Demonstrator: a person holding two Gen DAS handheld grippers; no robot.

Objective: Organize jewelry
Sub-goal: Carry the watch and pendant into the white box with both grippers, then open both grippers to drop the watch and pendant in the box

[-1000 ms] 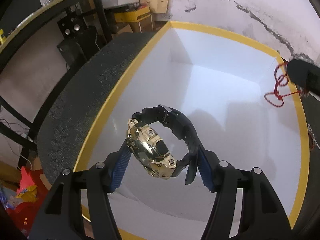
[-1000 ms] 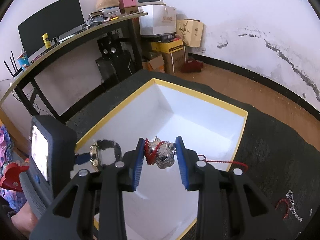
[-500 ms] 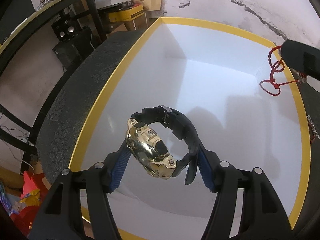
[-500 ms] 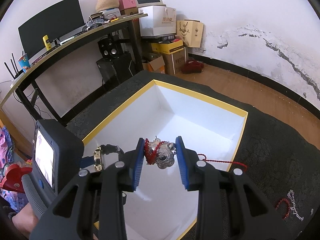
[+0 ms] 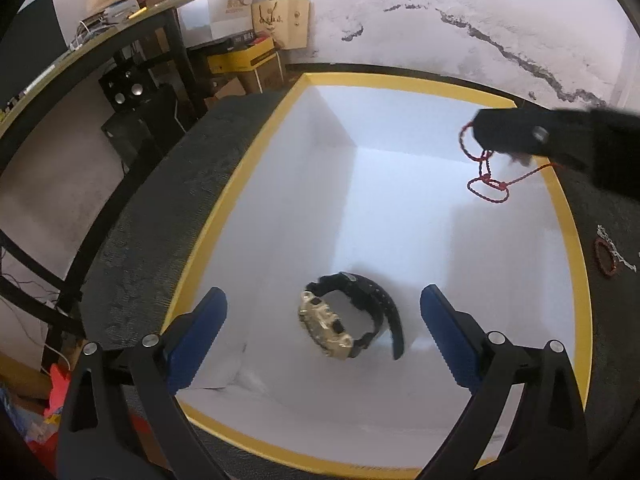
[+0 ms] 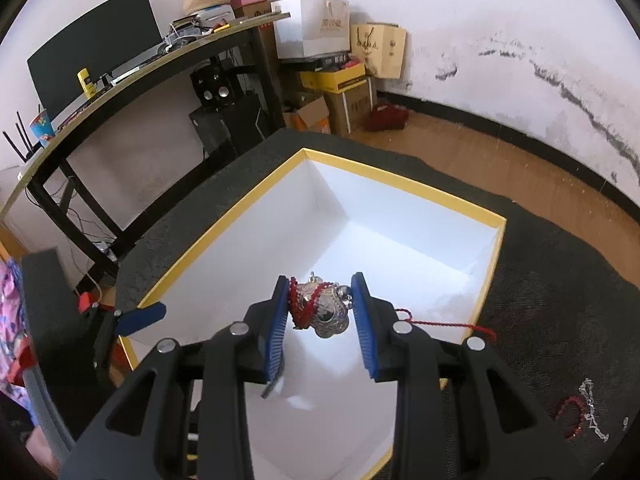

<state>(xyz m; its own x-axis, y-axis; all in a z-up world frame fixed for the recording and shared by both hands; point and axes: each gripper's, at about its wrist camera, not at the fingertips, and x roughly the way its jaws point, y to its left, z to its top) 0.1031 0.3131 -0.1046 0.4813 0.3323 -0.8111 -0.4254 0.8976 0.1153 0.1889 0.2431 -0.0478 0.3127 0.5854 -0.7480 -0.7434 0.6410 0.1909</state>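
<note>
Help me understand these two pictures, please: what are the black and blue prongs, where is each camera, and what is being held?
There is no robot: a person holds a two-finger gripper in each hand, with a fisheye camera looking along its fingers. The left view shows the left gripper open above a white box with a yellow rim; a gold and black watch lies inside. The right view shows the right gripper shut on a silver pendant with a red cord, over the same box. A red bracelet and a silver chain lie on the dark mat.
</note>
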